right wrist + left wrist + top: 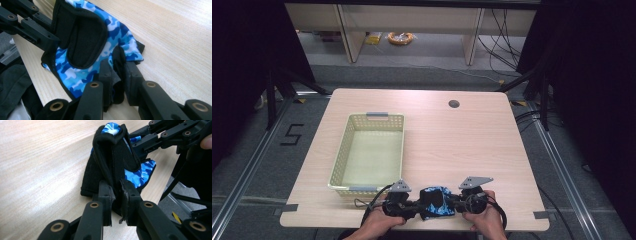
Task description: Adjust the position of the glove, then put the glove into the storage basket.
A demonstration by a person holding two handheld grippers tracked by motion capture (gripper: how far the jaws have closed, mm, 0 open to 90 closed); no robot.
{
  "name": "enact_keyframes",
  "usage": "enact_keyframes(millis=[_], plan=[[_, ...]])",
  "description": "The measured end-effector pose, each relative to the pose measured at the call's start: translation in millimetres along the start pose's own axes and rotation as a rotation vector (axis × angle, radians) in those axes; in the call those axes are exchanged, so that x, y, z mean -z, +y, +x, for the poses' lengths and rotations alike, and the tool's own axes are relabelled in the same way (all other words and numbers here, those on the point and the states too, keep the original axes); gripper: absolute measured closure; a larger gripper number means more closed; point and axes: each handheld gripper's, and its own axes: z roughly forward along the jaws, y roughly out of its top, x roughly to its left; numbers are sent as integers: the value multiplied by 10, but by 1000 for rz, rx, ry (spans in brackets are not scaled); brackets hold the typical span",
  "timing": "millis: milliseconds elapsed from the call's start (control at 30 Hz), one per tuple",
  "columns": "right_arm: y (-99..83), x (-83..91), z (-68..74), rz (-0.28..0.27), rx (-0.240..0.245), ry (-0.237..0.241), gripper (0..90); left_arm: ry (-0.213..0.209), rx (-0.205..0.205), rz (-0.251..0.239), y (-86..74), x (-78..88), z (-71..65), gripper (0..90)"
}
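Observation:
A blue camouflage and black glove [435, 201] lies crumpled at the table's near edge, between both grippers. My left gripper [414, 207] comes at it from the left, and its jaws are shut on the glove's black edge [115, 182]. From the right, my right gripper [456, 205] has its jaws shut on a black fold of the glove [117, 75]. The left gripper view shows the left gripper [117, 202] pinching black fabric, with the other gripper's arms behind it. The right gripper [117, 85] clamps fabric beside the blue patterned side [75, 75].
A pale yellow plastic basket [343, 150] with nothing in it stands on the table's left half, just behind the left hand. A round cable hole [454, 104] sits near the far edge. The wooden table [462, 145] stretches to the right and back.

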Motion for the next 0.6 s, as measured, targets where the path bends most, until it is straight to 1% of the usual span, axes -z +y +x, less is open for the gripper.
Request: enact_keyframes(millis=[33, 67, 100, 167, 200, 233, 267, 300, 333, 367, 400, 467, 500, 533, 567, 600], plan=[[-3, 7, 3, -1, -5, 3, 792, -1, -7, 4, 0, 5, -5, 796], [-15, -6, 6, -28, -11, 2, 793, -1, -14, 2, -1, 5, -10, 797], [-11, 13, 6, -11, -9, 0, 793, 4, -7, -1, -4, 4, -25, 797], [-11, 25, 18, -6, -10, -3, 794, 1, -22, 0, -3, 18, -26, 797], [-10, 30, 25, -9, -12, -1, 794, 1, -21, -2, -3, 31, -31, 798], [-7, 35, 30, -14, -4, 0, 794, -3, -27, 1, 0, 48, -31, 799], [-1, 46, 41, -19, -6, 2, 795, -1, -22, -12, -2, 53, -40, 799], [2, 52, 43, -29, 3, -4, 796, 0, -23, -16, -1, 67, -47, 800], [10, 63, 53, -35, -8, -1, 796, 2, -33, -13, 2, 89, -50, 802], [16, 66, 52, -38, -2, 2, 797, 3, -32, -23, 4, 98, -63, 803], [21, 74, 62, -38, -11, 9, 797, 14, -34, -23, 7, 107, -67, 804], [26, 87, 73, -56, -2, 8, 798, -1, -46, -34, 19, 132, -93, 804], [35, 109, 82, -51, -9, 9, 798, 2, -50, -35, 22, 143, -94, 805], [39, 115, 81, -62, -6, 20, 798, -1, -44, -45, 24, 143, -93, 805], [44, 118, 73, -71, 4, 21, 799, -7, -33, -26, 35, 164, -87, 805], [48, 132, 71, -72, 0, 23, 799, -4, -28, -43, 40, 165, -91, 805]])
